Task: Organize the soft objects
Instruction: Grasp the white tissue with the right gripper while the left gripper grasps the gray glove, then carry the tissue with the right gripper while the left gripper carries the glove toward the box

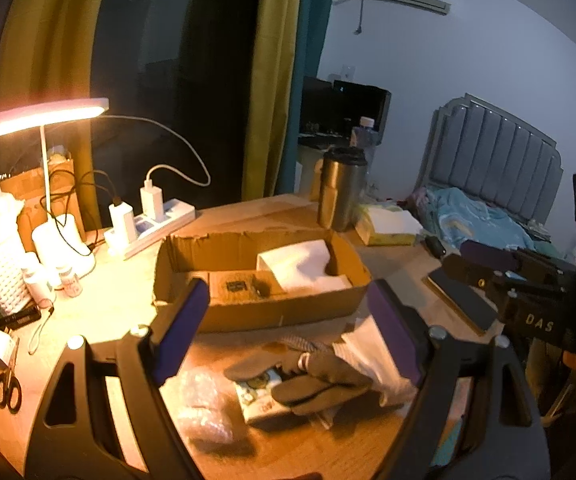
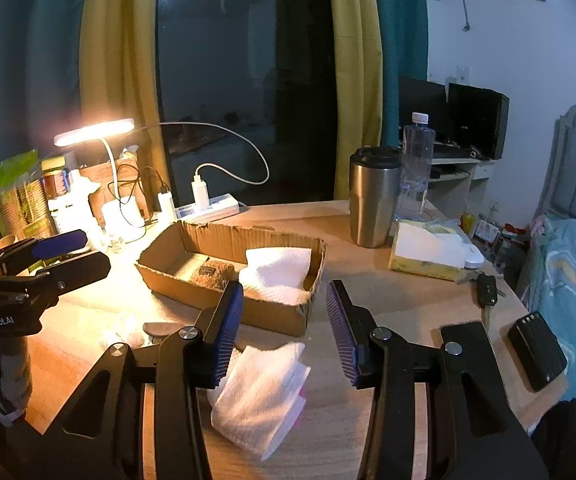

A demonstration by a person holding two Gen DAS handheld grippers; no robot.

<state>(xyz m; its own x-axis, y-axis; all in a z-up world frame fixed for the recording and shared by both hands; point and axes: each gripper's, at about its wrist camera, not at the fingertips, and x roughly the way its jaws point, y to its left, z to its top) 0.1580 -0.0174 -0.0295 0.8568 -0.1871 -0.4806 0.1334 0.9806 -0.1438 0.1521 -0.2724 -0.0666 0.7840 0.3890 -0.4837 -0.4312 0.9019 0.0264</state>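
We held both grippers over the wooden desk (image 2: 387,280). The one open cardboard box (image 2: 224,240), corrugated and torn along its rim, held a folded white cloth (image 2: 276,270) at its right end and a dark, fuzzy brown item (image 2: 212,272) beside it. On the desk in front of the box lay another folded white cloth (image 2: 264,392), quilted in texture, a dark glove (image 1: 319,384) over a small printed packet (image 1: 260,396), and a crinkled clear plastic bag (image 1: 208,404).

Our left gripper (image 1: 288,332) stood with its jaws wide apart and nothing between the purple pads. Our right gripper (image 2: 284,328) was partly spread, its ribbed blue pads (image 2: 230,332) pressing on nothing; the front cloth lay below it.

Behind the box stood one steel tumbler (image 2: 371,196) with a black lid, one clear water bottle (image 2: 417,160) and one tissue box (image 2: 427,252). A lit desk lamp (image 2: 96,130) glowed to the left.
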